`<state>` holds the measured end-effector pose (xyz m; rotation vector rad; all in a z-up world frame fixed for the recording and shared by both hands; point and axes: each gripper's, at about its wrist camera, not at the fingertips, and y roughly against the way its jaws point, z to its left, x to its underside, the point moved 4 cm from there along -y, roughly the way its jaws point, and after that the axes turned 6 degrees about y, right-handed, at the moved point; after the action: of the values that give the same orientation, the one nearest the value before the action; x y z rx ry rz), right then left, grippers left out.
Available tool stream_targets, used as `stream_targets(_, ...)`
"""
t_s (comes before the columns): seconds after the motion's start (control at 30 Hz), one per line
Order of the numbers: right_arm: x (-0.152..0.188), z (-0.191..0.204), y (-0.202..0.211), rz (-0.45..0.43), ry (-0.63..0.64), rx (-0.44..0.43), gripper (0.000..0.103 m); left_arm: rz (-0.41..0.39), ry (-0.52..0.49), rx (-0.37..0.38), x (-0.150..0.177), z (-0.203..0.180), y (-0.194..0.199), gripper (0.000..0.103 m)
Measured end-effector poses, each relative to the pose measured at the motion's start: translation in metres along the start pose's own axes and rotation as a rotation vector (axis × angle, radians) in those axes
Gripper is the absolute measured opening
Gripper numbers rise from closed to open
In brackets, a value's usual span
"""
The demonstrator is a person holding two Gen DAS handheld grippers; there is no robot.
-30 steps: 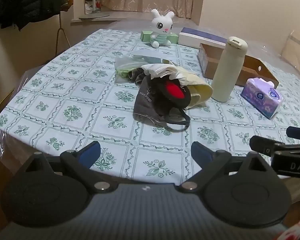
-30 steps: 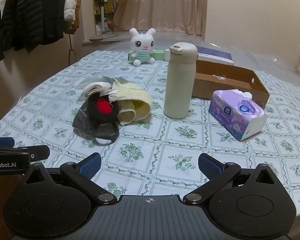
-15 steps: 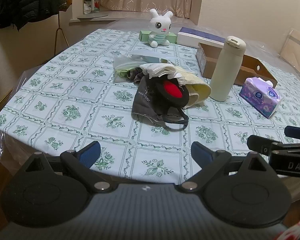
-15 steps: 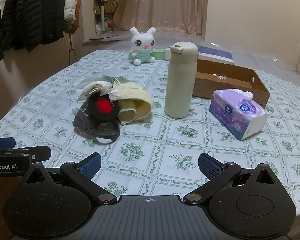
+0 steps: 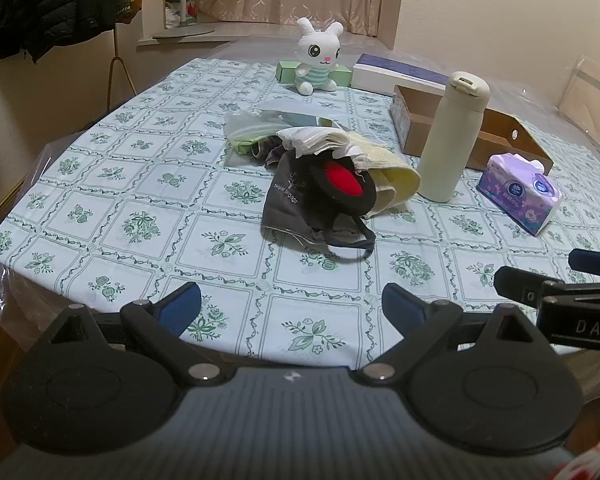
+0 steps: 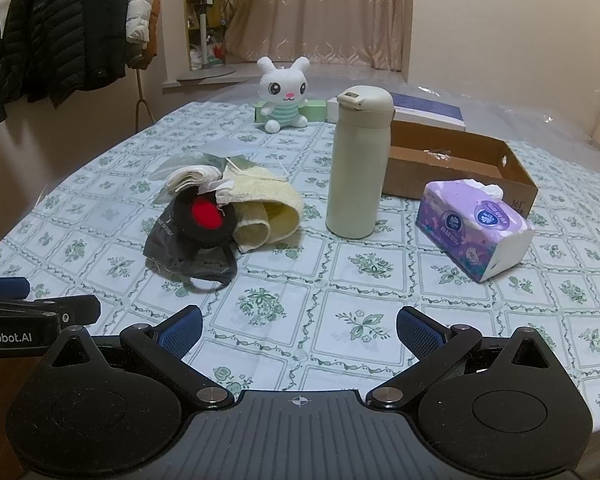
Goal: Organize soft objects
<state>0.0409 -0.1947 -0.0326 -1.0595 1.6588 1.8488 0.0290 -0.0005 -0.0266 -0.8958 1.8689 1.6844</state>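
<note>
Left gripper (image 5: 291,311) and right gripper (image 6: 298,328), fingers spread and empty, hover at the table (image 5: 100,184) edge, apparently pre-approach; soft pile (image 5: 324,184) lies mid-table beside the flask (image 5: 452,136).

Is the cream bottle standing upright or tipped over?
Upright: the cream bottle stands on its base on the tablecloth, lid on top.

A tall cream bottle (image 6: 358,168) stands in the middle of the desk (image 6: 380,320). A brown box (image 6: 460,168) sits behind it. Dark coats (image 6: 60,28) hang upper left.
</note>
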Motion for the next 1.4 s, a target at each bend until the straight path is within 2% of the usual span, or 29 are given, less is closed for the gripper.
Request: stream_targets(1.4, -0.002, -0.0016, 0.0001, 0.0, -0.002, 0.001, 0.102, 0.001, -0.009, 0.007, -0.0023, -0.0037, -0.0015, 0.096)
